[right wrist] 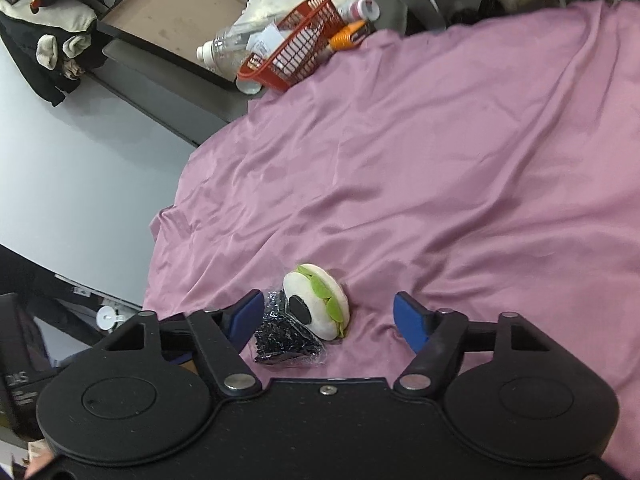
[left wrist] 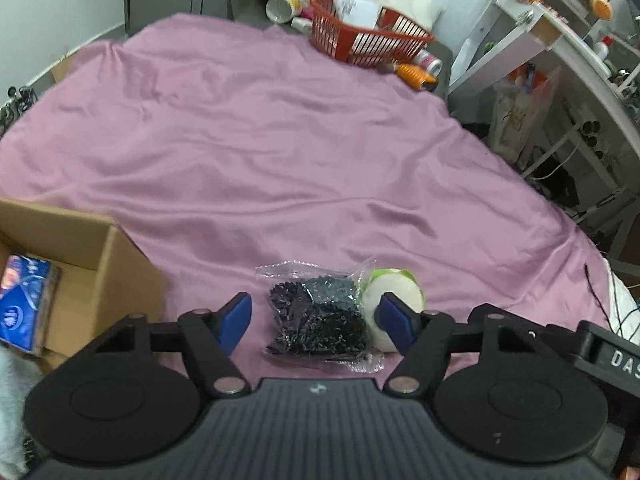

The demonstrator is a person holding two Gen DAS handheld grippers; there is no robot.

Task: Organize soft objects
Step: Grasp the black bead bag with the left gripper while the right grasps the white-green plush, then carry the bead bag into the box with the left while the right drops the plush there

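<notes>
Blue-padded fingers (left wrist: 236,316) of the left gripper (left wrist: 316,314) stood spread wide with nothing between them gripped, and the clear bag of dark beads (left wrist: 320,316) lay flat on the pink sheet (left wrist: 280,140) right in that gap. Touching the bag's right edge sat the white-and-green plush burger (left wrist: 396,300), tipped on its side, partly behind the right pad. Over on the left, the cardboard box (left wrist: 100,264) was open, a blue packet (left wrist: 24,300) inside it. From the other camera, the right gripper (right wrist: 326,314) was also wide open and empty, hovering by the burger (right wrist: 320,304) and the bag (right wrist: 284,336). Far back, a red basket (left wrist: 364,36) sat at the sheet's edge
</notes>
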